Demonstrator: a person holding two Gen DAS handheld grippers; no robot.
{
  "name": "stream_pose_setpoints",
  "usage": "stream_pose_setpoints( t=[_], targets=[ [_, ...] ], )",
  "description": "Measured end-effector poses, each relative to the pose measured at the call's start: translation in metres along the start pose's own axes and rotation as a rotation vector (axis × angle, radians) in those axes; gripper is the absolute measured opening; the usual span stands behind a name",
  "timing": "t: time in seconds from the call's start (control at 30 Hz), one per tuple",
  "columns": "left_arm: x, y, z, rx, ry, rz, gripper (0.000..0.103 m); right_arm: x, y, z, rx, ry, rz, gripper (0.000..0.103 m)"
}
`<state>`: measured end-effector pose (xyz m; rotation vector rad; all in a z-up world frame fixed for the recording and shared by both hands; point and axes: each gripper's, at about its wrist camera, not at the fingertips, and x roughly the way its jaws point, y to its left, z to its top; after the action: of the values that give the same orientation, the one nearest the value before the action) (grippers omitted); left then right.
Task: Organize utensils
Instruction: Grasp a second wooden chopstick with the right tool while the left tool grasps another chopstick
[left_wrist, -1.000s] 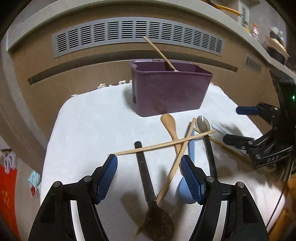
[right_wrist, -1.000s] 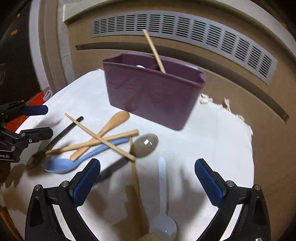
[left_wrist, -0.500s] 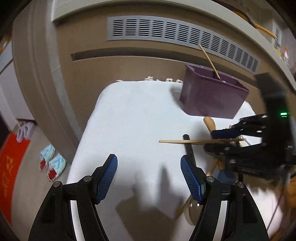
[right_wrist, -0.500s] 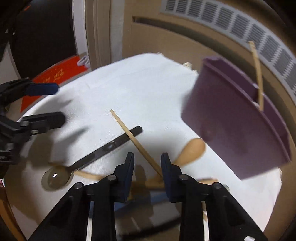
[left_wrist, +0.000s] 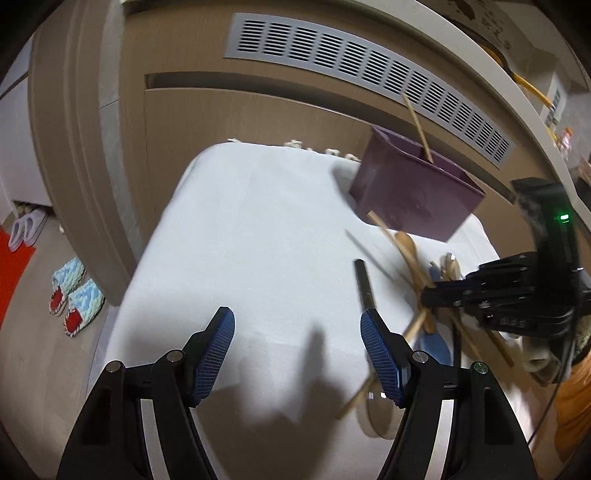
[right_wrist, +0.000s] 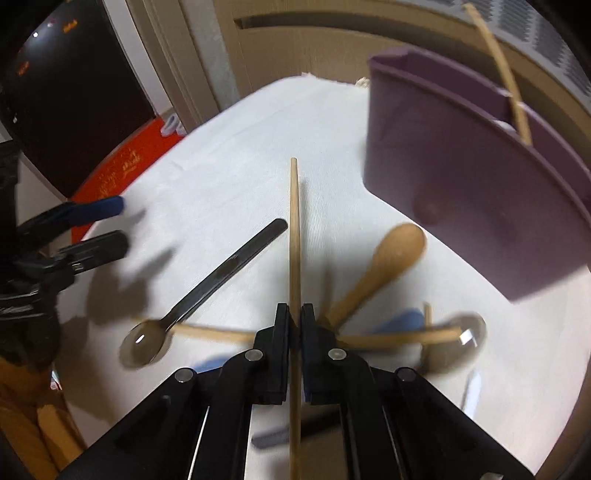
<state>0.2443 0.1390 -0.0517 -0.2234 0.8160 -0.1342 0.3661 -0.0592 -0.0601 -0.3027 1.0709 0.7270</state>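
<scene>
A wooden chopstick (right_wrist: 294, 236) points far, lifted over crossed wooden spoons (right_wrist: 376, 273), a black spoon (right_wrist: 207, 291) and a blue spoon (right_wrist: 400, 320); purple bin (right_wrist: 469, 184) far right.

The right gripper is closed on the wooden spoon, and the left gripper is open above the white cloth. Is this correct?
Not quite. The right wrist view shows the right gripper closed on a wooden chopstick; the wooden spoon lies free on the white cloth. The left gripper is indeed open above the cloth.

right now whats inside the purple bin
One wooden chopstick stands tilted in the purple bin, poking above its rim. Something pale shows beside it at an inner divider. The front wall hides the bin's floor and anything lower.
</scene>
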Motion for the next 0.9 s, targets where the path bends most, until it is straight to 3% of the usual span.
stream_pose_setpoints(
  t=[0.27, 0.33, 0.4, 0.47, 0.57, 0.7, 0.9],
  targets=[
    [0.002, -0.057, -0.011, 0.162, 0.015, -0.09, 0.07, -0.07, -0.023, -0.051, 0.145, -0.15, -0.056, 0.006],
    [0.007, -0.079, -0.013, 0.233, 0.025, -0.117, 0.061, -0.078, -0.031, -0.065, 0.183, -0.165, -0.079, 0.006],
    [0.013, -0.101, -0.014, 0.321, 0.046, -0.144, 0.043, -0.087, -0.039, -0.079, 0.222, -0.177, -0.079, 0.006],
    [0.021, -0.124, -0.012, 0.417, 0.076, -0.179, 0.032, -0.094, -0.045, -0.094, 0.262, -0.2, -0.084, 0.006],
    [0.038, -0.153, -0.003, 0.514, 0.118, -0.197, 0.023, -0.096, -0.051, -0.107, 0.299, -0.229, -0.091, 0.006],
    [0.062, -0.176, 0.015, 0.562, 0.152, -0.177, 0.022, -0.097, -0.053, -0.119, 0.332, -0.256, -0.081, 0.006],
    [0.101, -0.181, 0.032, 0.536, 0.233, -0.13, 0.022, -0.091, -0.063, -0.136, 0.372, -0.273, -0.065, 0.006]
  ],
)
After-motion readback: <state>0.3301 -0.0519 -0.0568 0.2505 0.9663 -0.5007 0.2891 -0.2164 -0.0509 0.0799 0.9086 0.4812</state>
